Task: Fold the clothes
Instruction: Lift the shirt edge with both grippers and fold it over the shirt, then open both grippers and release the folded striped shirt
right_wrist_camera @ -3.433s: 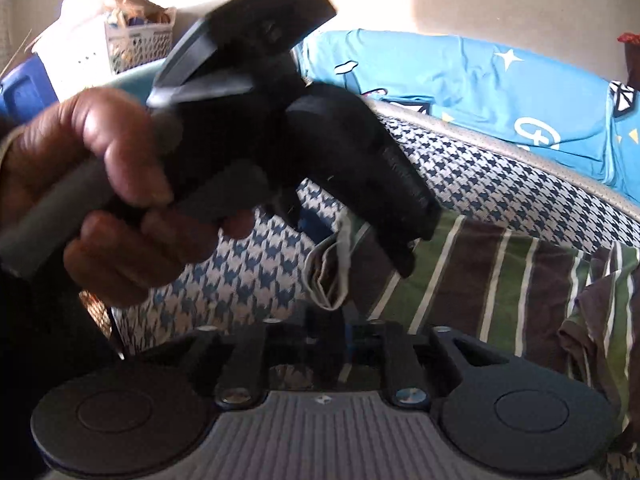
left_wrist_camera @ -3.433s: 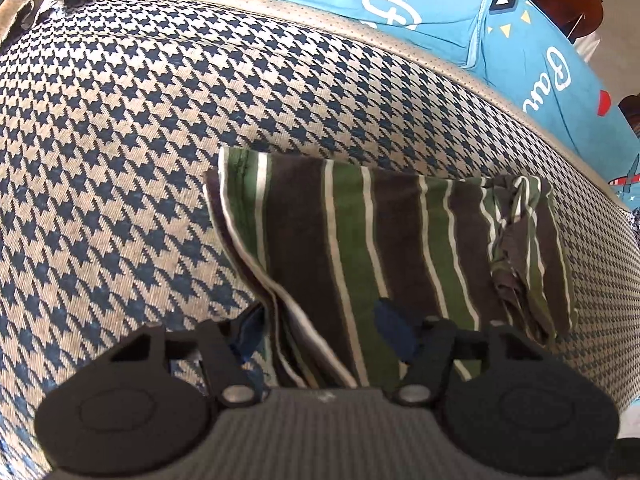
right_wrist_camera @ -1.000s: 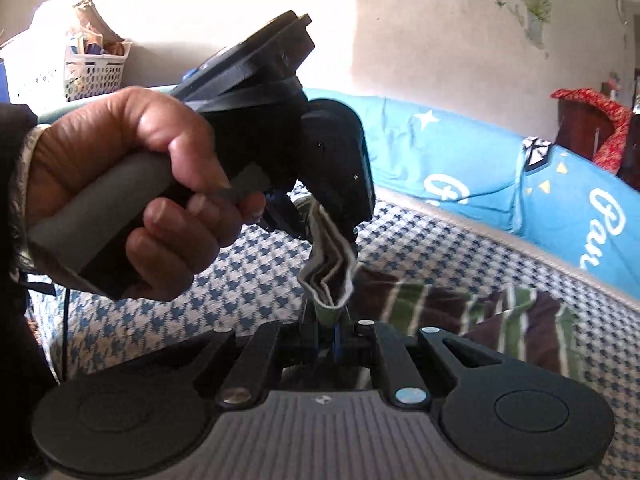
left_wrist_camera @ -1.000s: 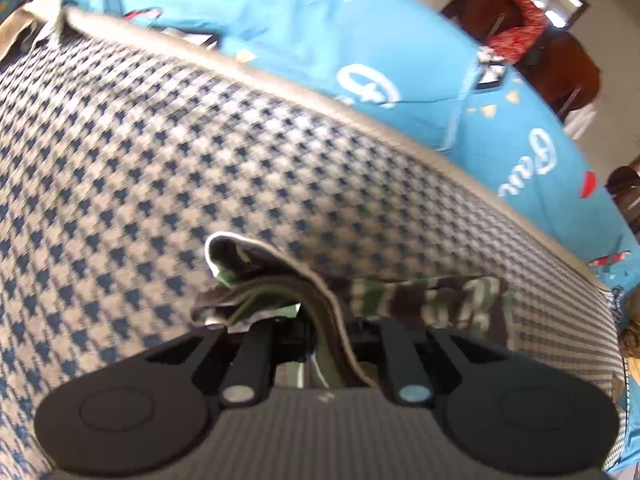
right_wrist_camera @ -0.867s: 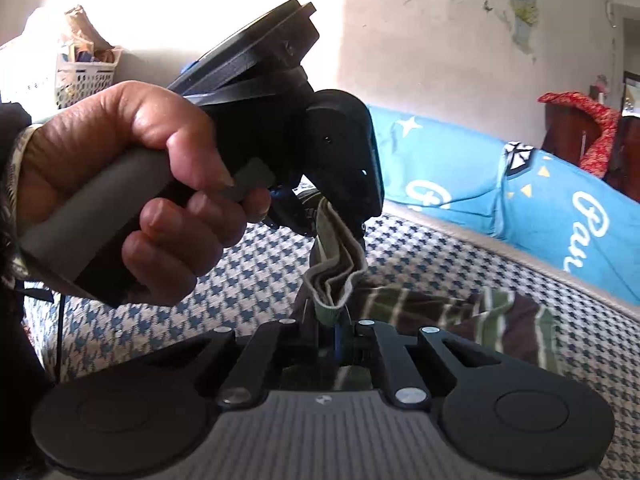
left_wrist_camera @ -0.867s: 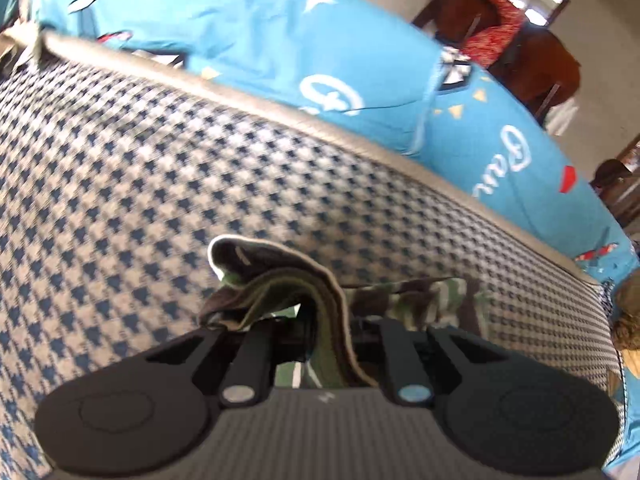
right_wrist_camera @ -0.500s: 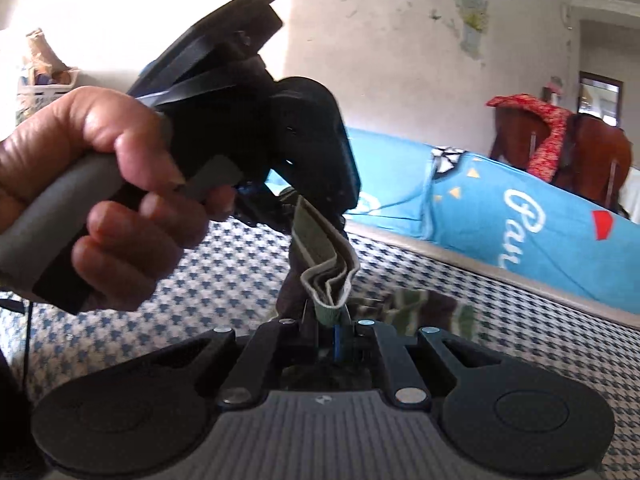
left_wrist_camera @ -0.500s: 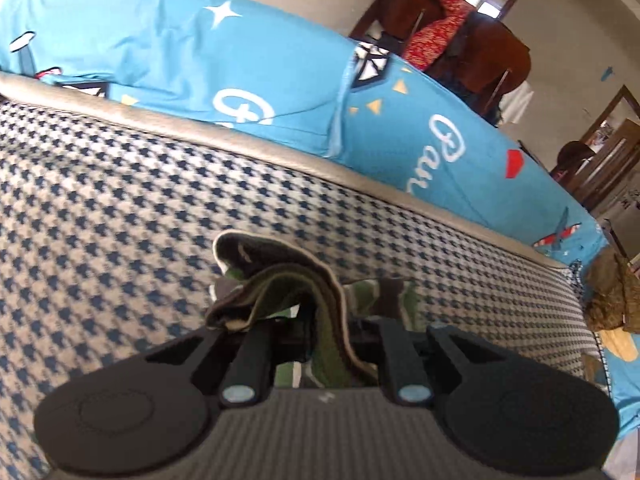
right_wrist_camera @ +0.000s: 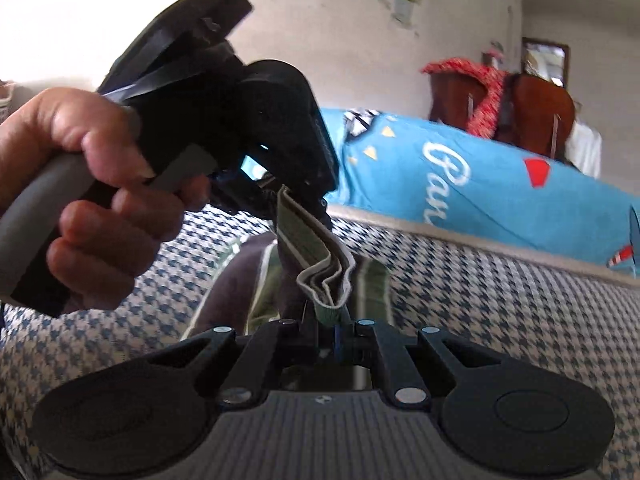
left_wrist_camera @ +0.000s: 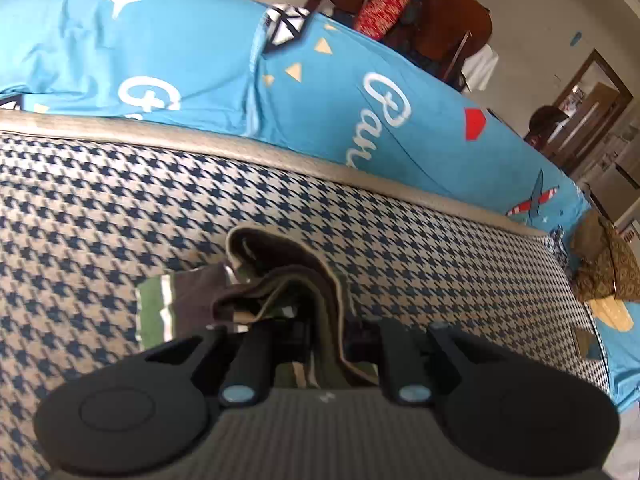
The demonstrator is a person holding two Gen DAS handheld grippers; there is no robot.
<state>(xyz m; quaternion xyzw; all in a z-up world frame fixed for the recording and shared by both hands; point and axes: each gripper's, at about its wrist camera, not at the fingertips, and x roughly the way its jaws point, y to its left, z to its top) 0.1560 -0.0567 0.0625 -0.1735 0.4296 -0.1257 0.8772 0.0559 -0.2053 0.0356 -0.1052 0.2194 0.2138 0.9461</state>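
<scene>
Both tongs, left (left_wrist_camera: 320, 336) and right (right_wrist_camera: 336, 326), I have clamped on the striped shirt (left_wrist_camera: 280, 280) | folded edge lifted above the checked mattress (left_wrist_camera: 120, 200) | blue cover (left_wrist_camera: 200, 60) behind

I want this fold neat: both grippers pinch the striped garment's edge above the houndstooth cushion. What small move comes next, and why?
Probably carry the pinched edge across and lower it onto the rest: both the left gripper and the right gripper clamp the striped garment, lifted off the cushion.

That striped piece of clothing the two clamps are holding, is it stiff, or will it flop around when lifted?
Probably floppy: the striped garment sags in soft folds between the left gripper and the right gripper. It looks light, since small pinches carry its edge. Likely not slippery; the hem stays bunched in the shut jaws.
</scene>
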